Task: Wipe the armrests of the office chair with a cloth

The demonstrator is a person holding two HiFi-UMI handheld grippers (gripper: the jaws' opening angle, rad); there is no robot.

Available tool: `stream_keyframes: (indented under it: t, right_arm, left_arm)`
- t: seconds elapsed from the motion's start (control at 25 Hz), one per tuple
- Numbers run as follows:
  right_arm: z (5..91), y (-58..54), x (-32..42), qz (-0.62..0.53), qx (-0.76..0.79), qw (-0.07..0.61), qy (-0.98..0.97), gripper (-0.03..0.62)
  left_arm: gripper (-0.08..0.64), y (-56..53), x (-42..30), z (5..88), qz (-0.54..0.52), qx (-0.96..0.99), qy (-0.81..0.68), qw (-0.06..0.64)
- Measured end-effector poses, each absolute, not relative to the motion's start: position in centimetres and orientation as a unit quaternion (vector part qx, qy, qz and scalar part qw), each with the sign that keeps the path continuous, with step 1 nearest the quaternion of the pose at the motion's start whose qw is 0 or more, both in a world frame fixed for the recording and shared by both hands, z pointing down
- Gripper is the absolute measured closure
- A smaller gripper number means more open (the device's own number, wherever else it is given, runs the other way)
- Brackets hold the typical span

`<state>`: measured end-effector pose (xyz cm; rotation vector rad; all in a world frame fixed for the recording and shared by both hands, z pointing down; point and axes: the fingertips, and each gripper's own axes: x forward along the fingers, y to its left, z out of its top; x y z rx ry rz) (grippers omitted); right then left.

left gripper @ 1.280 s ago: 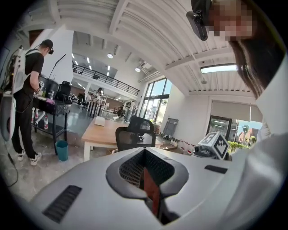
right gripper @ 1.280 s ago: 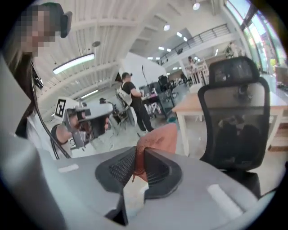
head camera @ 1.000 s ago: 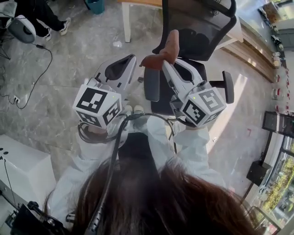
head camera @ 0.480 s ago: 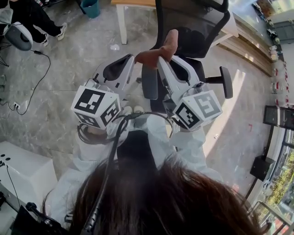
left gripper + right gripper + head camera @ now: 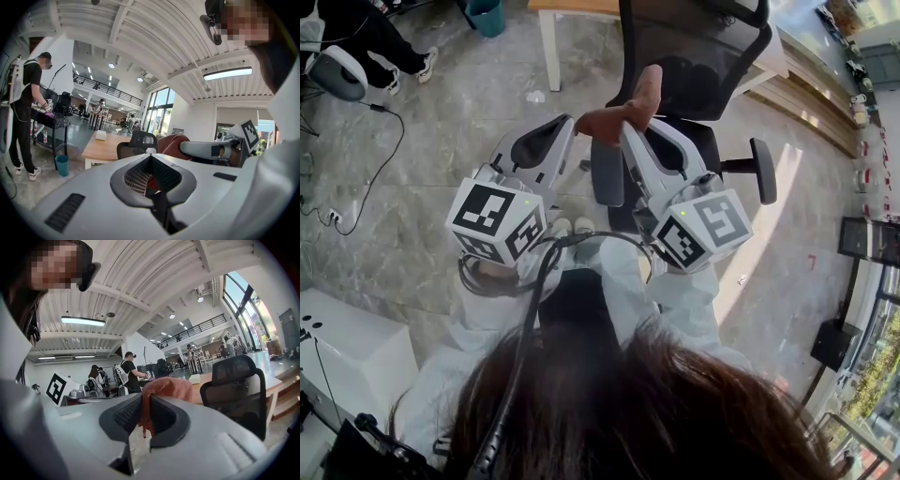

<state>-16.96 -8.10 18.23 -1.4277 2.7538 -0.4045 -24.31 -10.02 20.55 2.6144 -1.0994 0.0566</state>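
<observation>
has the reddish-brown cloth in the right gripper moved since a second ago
No, not noticeably: the reddish-brown cloth, clamped in the right gripper, stays just beyond the far end of the dark armrest pad on the black office chair.

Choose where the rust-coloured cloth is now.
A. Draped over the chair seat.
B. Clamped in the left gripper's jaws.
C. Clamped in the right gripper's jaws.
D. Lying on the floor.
C: the right gripper view shows the cloth pinched between the right gripper's closed jaws, bunched above their tips.
</observation>
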Motion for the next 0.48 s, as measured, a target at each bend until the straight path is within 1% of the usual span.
stream_keyframes:
  t: [0.48]
  right_arm:
    - [18.22,-7.97,-16.46,-0.138,-0.463,0.019,0.875,0.554]
  left_arm:
    - [0.560,-9.80,-23.98,20.90,0.018,0.915,-0.371,0.159]
